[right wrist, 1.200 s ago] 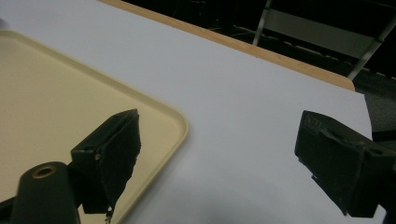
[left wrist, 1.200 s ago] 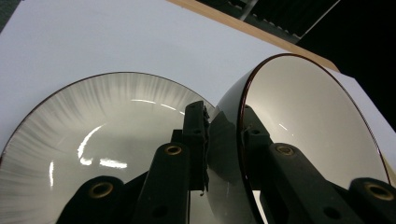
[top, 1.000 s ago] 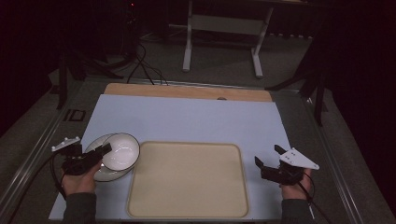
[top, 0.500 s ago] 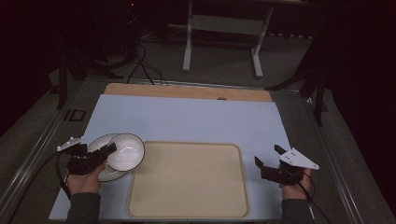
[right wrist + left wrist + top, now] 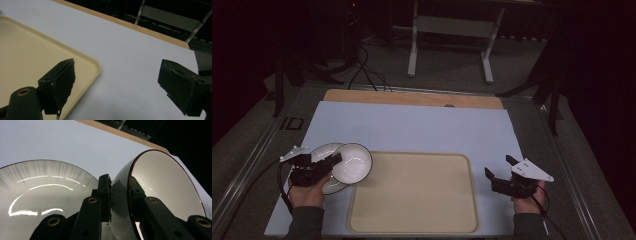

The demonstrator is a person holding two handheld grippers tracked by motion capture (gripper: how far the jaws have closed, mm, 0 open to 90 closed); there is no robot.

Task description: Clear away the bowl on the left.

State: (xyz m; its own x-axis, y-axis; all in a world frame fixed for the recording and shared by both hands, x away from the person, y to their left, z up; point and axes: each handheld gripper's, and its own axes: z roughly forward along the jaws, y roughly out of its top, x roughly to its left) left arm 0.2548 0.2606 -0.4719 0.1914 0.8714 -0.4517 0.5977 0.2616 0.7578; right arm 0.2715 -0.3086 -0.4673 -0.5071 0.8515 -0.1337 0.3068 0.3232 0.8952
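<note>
- Gripping the rim of a white bowl (image 5: 352, 163), the left gripper (image 5: 332, 162) is clamping its jaws tight on the wall, one finger (image 5: 103, 192) pressing the outside and the other sitting inside the bowl.
- The bowl is hanging tilted between those fingers, its opening facing sideways, and a thin dark line is running round its glossy rim.
- A white plate (image 5: 37, 195) with the same dark edge is lying just beside and below the outer finger, on the pale blue table mat (image 5: 422, 125).
- The right gripper (image 5: 499, 172) is holding its fingers wide apart with nothing between them, hovering over the mat.
- One of its fingers (image 5: 60, 82) is standing over the corner of the beige tray (image 5: 412, 200), well apart from the bowl.
</note>
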